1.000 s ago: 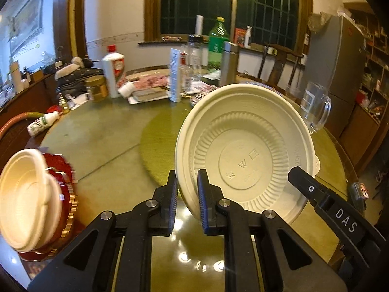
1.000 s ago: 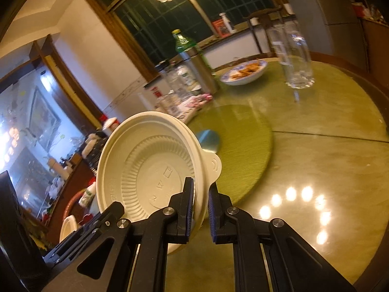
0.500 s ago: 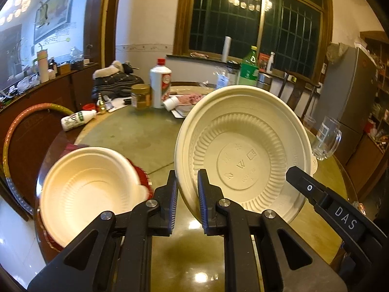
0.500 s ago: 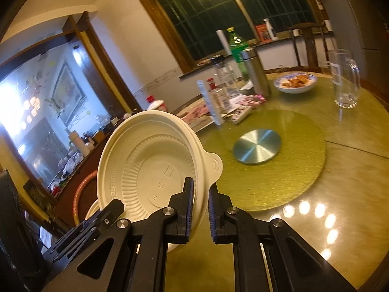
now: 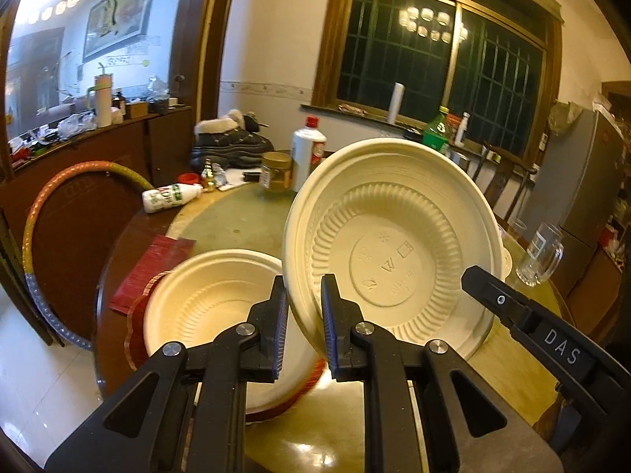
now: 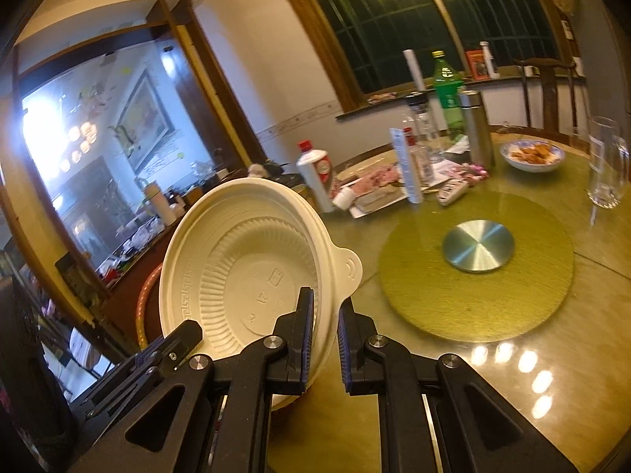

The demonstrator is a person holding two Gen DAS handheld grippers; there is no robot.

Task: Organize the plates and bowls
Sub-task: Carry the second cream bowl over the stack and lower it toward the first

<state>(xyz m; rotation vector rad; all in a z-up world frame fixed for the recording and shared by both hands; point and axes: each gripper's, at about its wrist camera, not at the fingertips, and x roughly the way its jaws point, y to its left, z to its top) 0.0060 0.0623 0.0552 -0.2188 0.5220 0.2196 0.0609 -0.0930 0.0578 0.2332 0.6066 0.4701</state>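
Observation:
A cream disposable bowl [image 5: 394, 244] is held on edge above the table, its ribbed underside facing the left wrist camera. My left gripper [image 5: 303, 299] is shut on its lower left rim. My right gripper [image 6: 325, 315] is shut on the same bowl [image 6: 244, 260] at the rim beside its tab handle, and its black body shows in the left wrist view [image 5: 524, 315]. A second cream bowl [image 5: 213, 303] sits upright on a red scalloped plate [image 5: 136, 323] at the table's near left edge, just left of and below the held bowl.
The round table [image 6: 493, 378] has a green turntable [image 6: 473, 299] with a metal hub. A white bottle [image 5: 307, 153], jar [image 5: 276, 175], green bottle [image 6: 447, 90], thermos [image 6: 475, 128], food dish [image 6: 530, 155] and glass mug [image 6: 605, 161] stand at the back. A red booklet [image 5: 154, 260] lies left.
Both grippers have swung left with the held bowl. The bowl on the red plate has come from the left edge to just below and beside the held bowl.

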